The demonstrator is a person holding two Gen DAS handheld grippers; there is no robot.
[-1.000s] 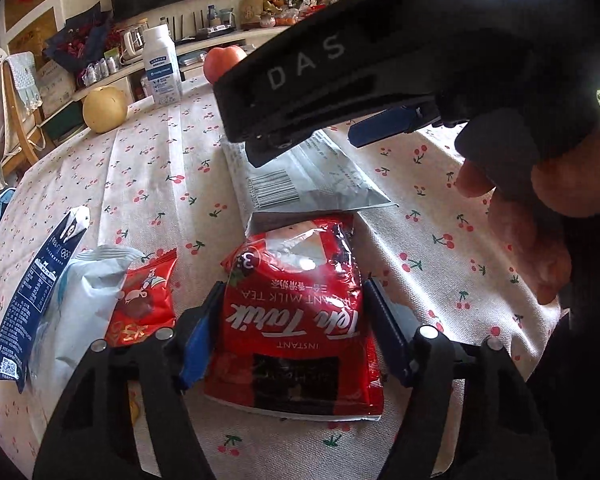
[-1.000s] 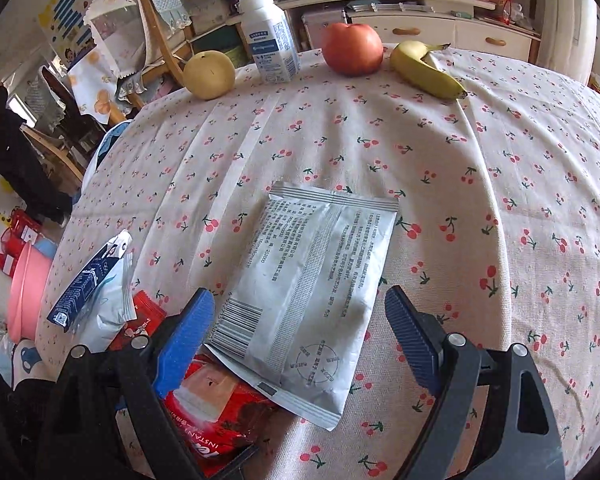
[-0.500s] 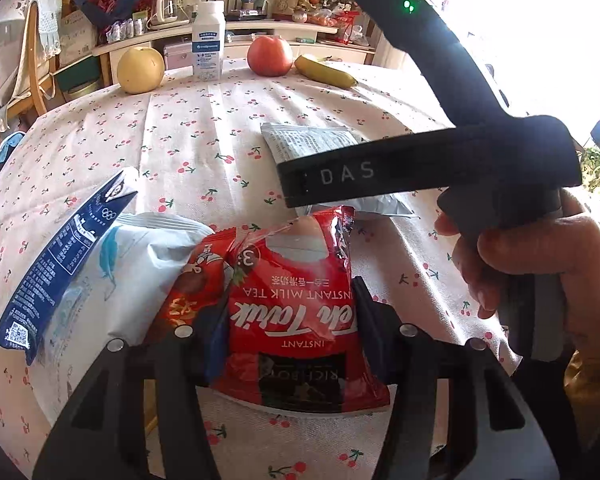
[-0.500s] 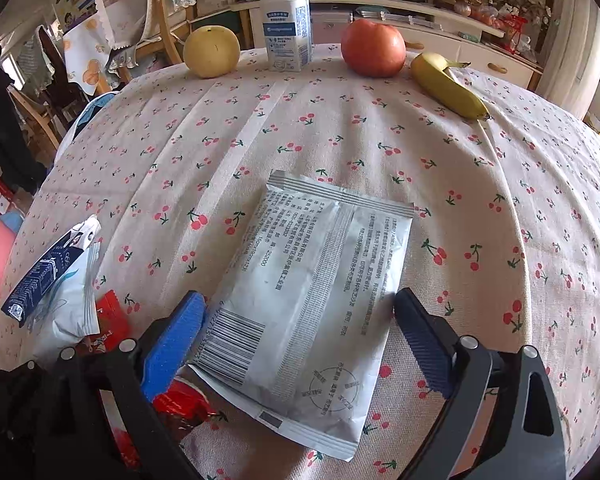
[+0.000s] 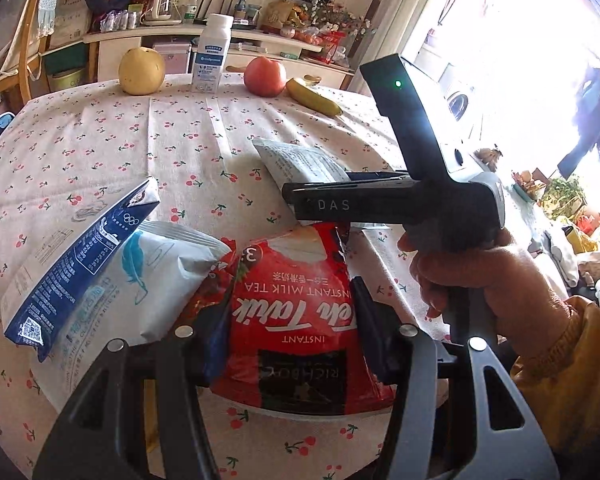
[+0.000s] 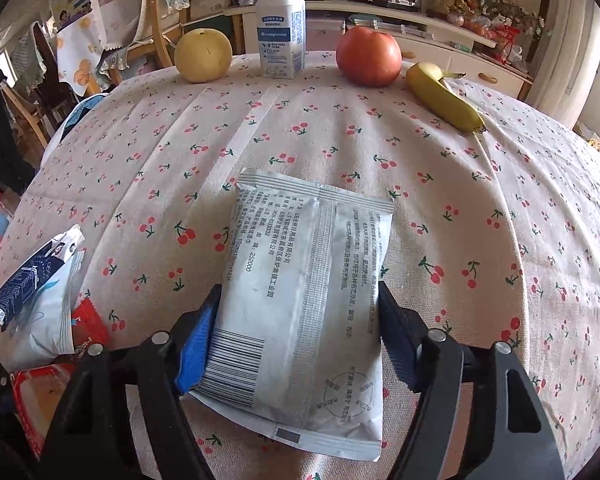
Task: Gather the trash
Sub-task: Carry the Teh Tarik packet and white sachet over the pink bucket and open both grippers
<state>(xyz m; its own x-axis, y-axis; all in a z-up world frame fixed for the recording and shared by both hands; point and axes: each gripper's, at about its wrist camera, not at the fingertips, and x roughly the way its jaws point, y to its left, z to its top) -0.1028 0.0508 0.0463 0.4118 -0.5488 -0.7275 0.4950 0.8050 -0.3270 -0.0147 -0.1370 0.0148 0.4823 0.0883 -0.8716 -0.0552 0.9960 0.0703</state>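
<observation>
Gripper on the left point(image 5: 290, 340), low centre of the left wrist view, is clamped on a red milk tea packet point(image 5: 296, 320) lying on the cherry-print worktop point(image 5: 100, 140); a blue-and-white wrapper point(image 5: 100, 272) sits at left

Right gripper point(image 6: 298, 344), bottom centre of its view, is closing its jaws around a grey sachet point(image 6: 304, 288), pads touching both edges

Tablecloth point(image 6: 500, 208) cream with small red cherries, green stems. Packet point(image 6: 300, 300) between the right fingers silver-grey, black print and barcode. Pouch point(image 5: 296, 320) between the left fingers red, white lettering, black panel. Left of it: white bag point(image 5: 148, 276) with teal feather, navy-and-white carton point(image 5: 72, 264). Beyond the fingers: yellow pear point(image 6: 203, 55), white bottle point(image 6: 281, 24) with blue label, red apple point(image 6: 369, 56), yellow banana point(image 6: 444, 96).
</observation>
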